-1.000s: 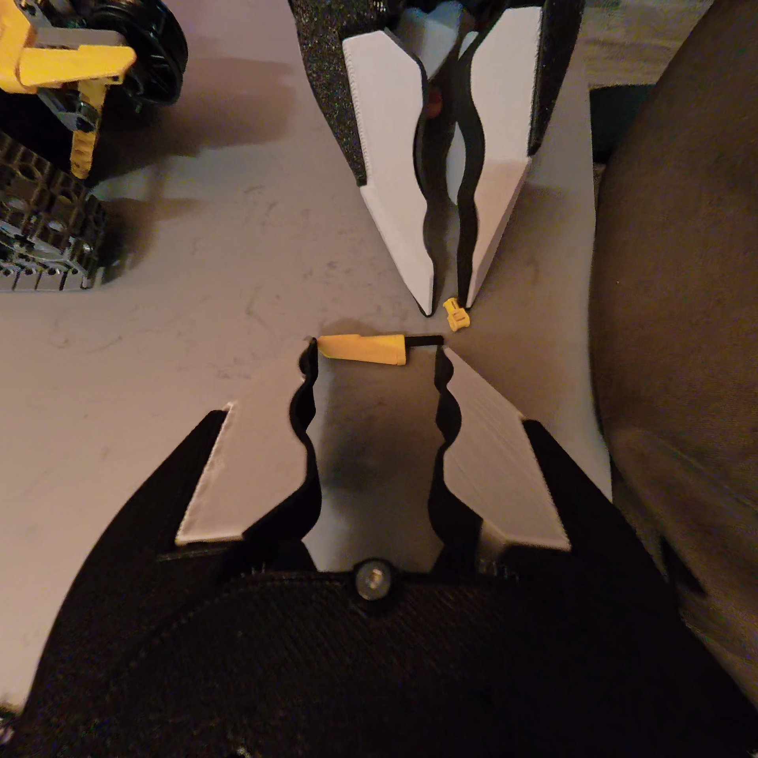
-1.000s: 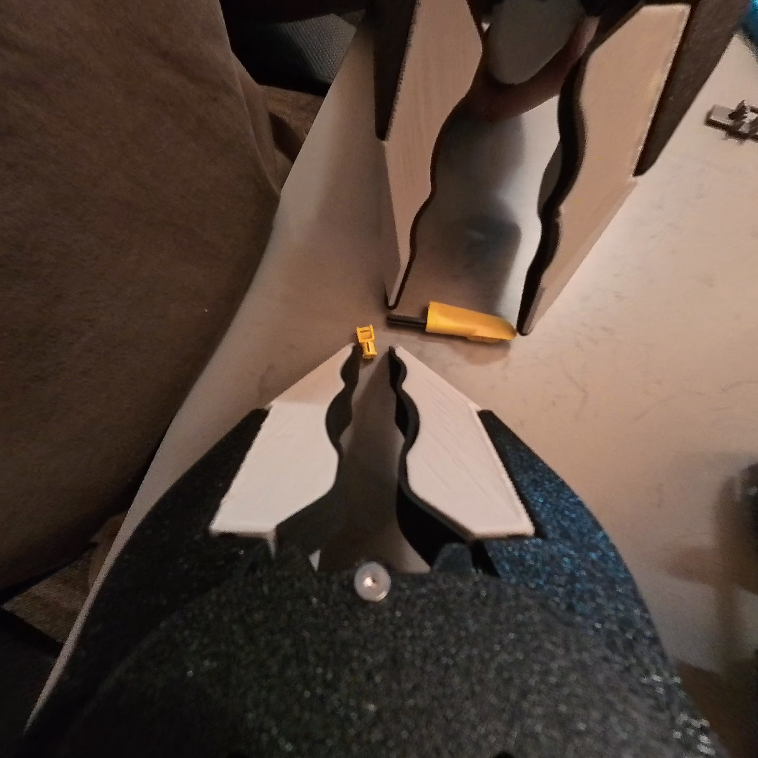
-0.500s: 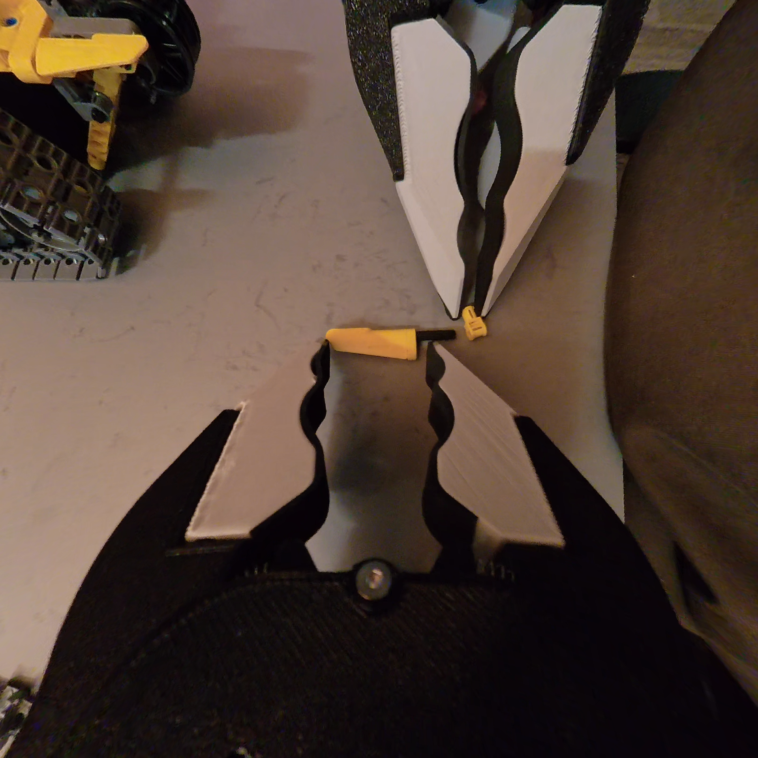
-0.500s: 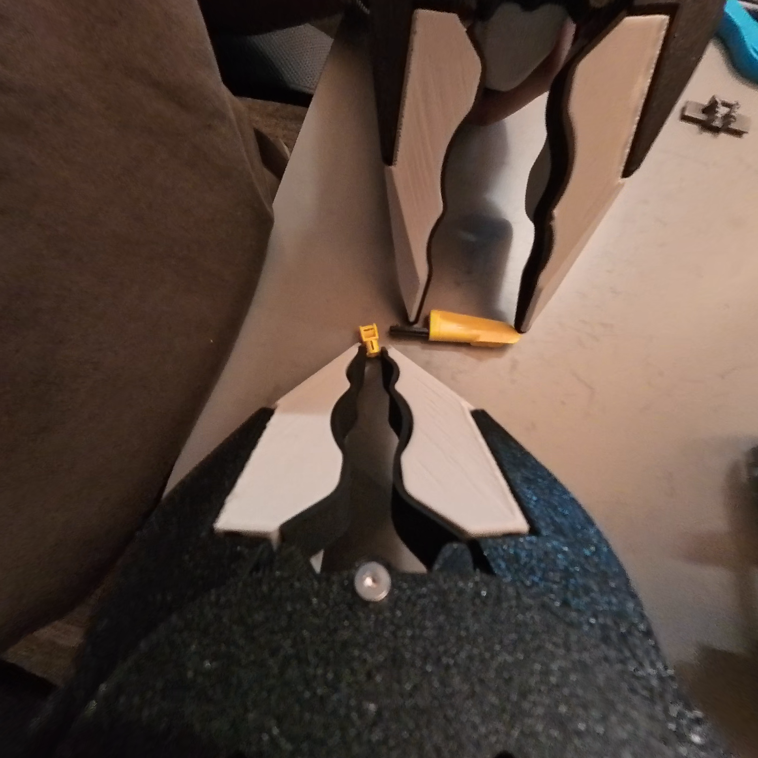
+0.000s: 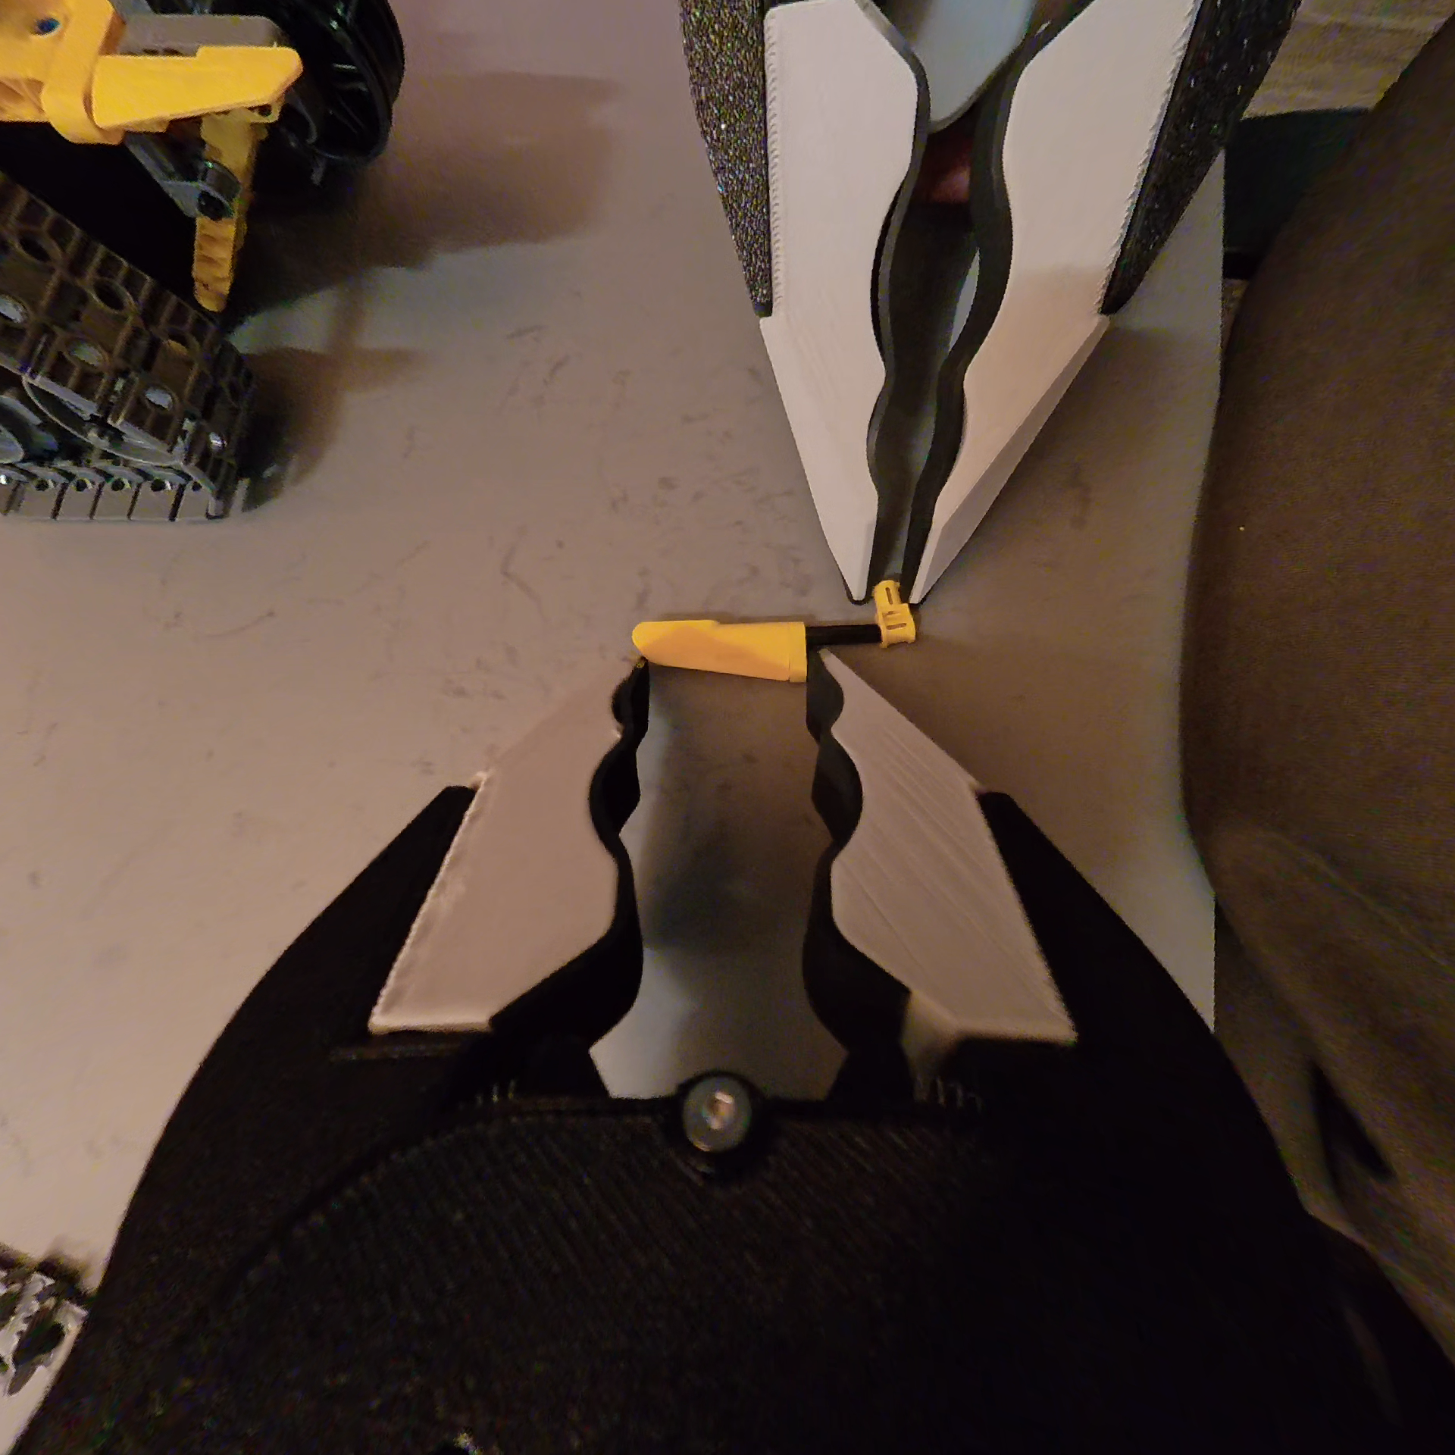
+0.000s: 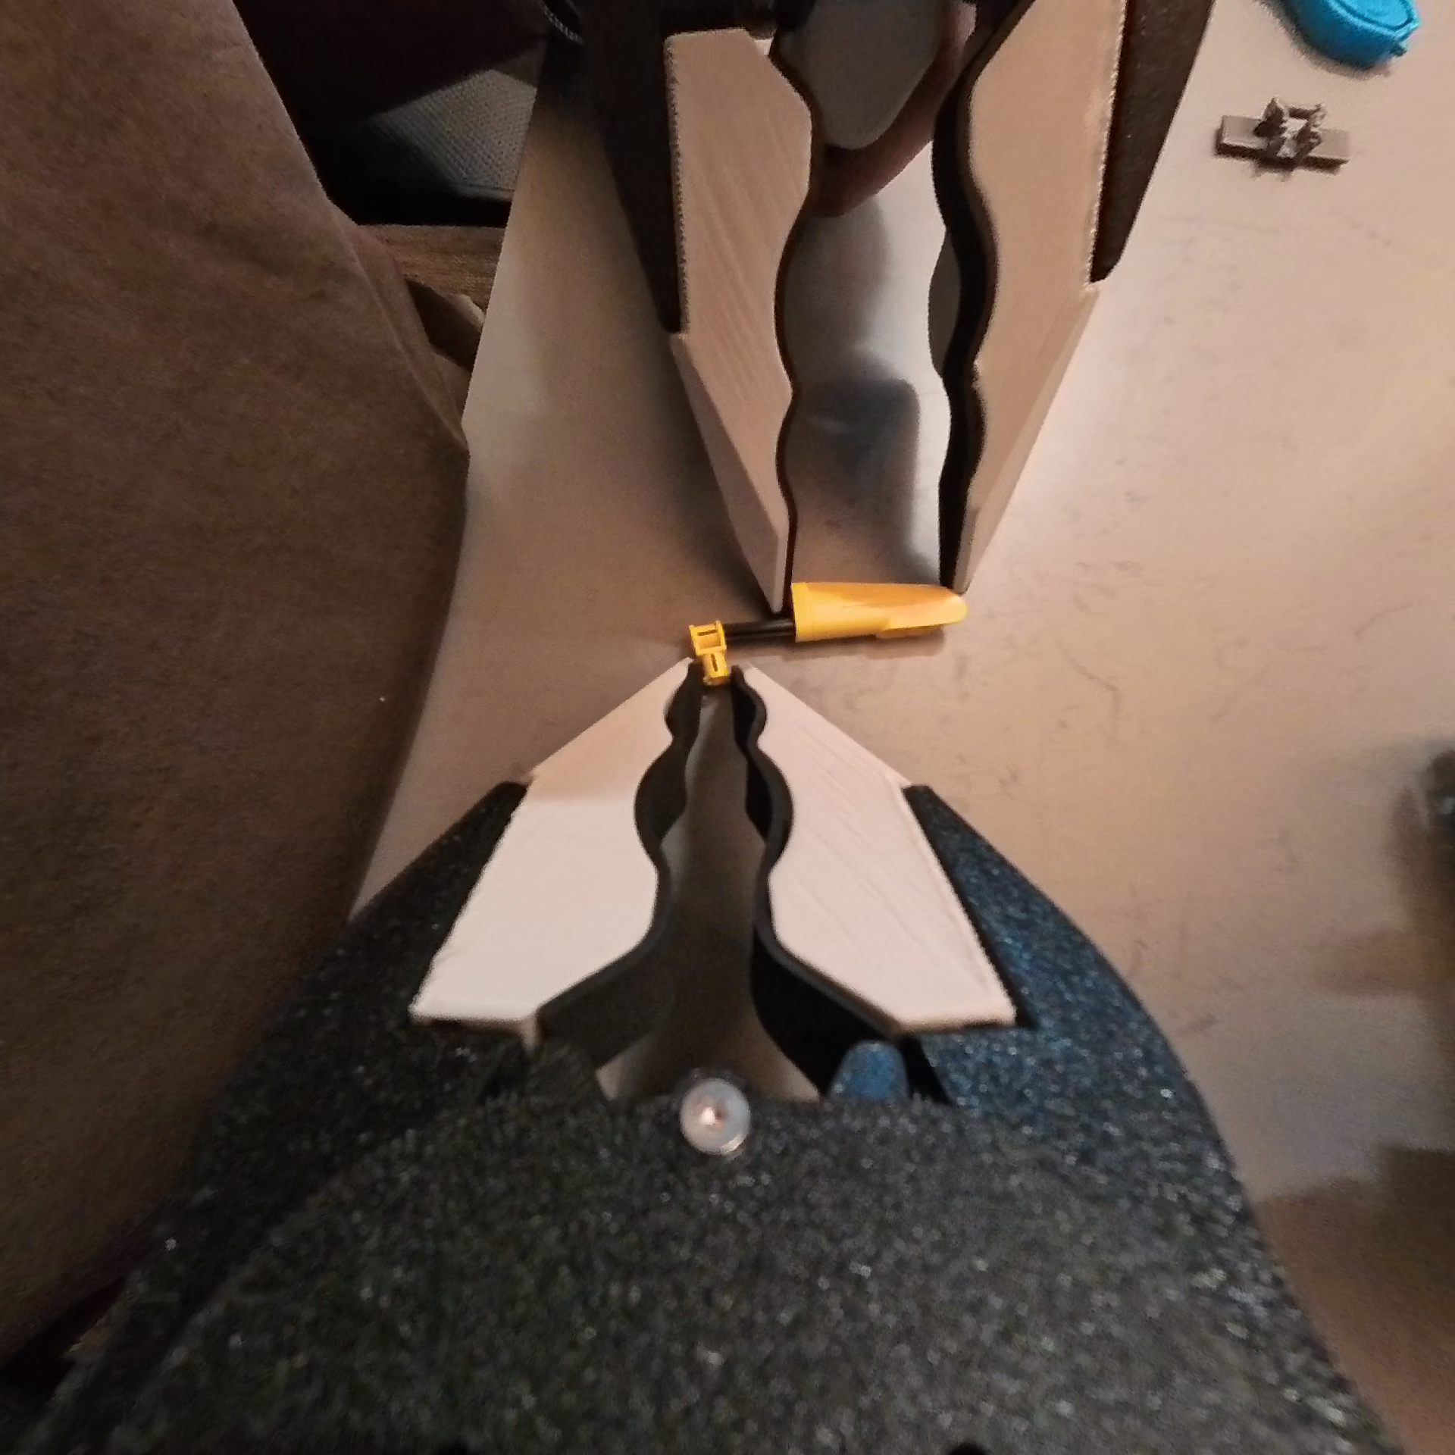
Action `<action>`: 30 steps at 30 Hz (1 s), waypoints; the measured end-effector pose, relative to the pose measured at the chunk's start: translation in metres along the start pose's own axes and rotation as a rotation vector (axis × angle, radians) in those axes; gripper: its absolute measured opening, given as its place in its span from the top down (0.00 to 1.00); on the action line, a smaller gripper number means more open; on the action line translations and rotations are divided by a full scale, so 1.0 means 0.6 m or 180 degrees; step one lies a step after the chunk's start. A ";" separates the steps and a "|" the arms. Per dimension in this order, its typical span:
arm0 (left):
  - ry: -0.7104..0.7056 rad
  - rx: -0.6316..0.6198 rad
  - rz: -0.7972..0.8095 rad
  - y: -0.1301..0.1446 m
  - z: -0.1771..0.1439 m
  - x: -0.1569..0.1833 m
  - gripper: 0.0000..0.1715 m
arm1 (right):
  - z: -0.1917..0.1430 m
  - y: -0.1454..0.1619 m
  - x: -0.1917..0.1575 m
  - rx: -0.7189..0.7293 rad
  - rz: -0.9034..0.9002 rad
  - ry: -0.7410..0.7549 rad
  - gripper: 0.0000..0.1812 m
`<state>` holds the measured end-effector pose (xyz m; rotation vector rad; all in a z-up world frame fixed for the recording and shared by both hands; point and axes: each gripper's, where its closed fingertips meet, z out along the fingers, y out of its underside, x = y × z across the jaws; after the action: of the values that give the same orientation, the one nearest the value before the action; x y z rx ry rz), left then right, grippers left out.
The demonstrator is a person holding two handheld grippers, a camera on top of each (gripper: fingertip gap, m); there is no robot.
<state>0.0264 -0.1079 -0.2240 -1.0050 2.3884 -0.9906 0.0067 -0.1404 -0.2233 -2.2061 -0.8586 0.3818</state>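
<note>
A yellow tapered brick piece (image 5: 720, 649) with a black axle (image 5: 842, 634) lies on the white table (image 5: 472, 551). My left gripper (image 5: 728, 669) has its fingertips against the piece's two ends and grips it lengthwise. My right gripper (image 6: 712, 673) is shut on a small yellow connector (image 6: 707, 646), which sits on the free end of the axle (image 6: 760, 627). The two grippers face each other tip to tip; the right gripper (image 5: 886, 586) also shows in the left wrist view and the left gripper (image 6: 870, 594) in the right wrist view, with the tapered piece (image 6: 878, 610) at its tips.
A yellow and black tracked brick vehicle (image 5: 118, 315) stands at the far left. A brown cushion (image 5: 1338, 708) runs along the table's edge by the grippers. A small dark part (image 6: 1279, 138) and a blue object (image 6: 1354, 20) lie farther off. Loose parts (image 5: 31, 1323) lie near left. Between my left fingertips and the blue object (image 6: 1354, 20) there is roughly 25 centimetres.
My right gripper closed on the small yellow connector and brought it onto the axle's end. My left gripper's jaws narrowed onto the tapered piece.
</note>
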 end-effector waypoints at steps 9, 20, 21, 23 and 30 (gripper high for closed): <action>0.0067 0.0057 -0.0089 0.001 -0.008 -0.001 0.71 | 0.001 0.000 0.005 -0.0006 0.0030 0.0139 0.96; 0.0426 -0.0068 0.0225 -0.010 0.007 0.006 0.62 | 0.001 -0.001 0.005 -0.0006 0.0051 0.0203 0.97; 0.0476 -0.0082 0.0239 -0.009 0.008 0.010 0.64 | 0.001 0.000 0.005 -0.0006 0.0058 0.0210 0.96; 0.0507 -0.0081 0.0232 -0.009 0.007 0.012 0.66 | 0.001 0.000 0.005 -0.0005 0.0075 0.0228 0.96; 0.0421 -0.0060 0.0191 -0.004 0.003 0.009 0.67 | 0.001 -0.001 0.005 -0.0002 0.0103 0.0269 0.96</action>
<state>0.0249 -0.1137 -0.2236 -0.8944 2.5235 -1.0444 0.0086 -0.1376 -0.2236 -2.2225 -0.7788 0.3015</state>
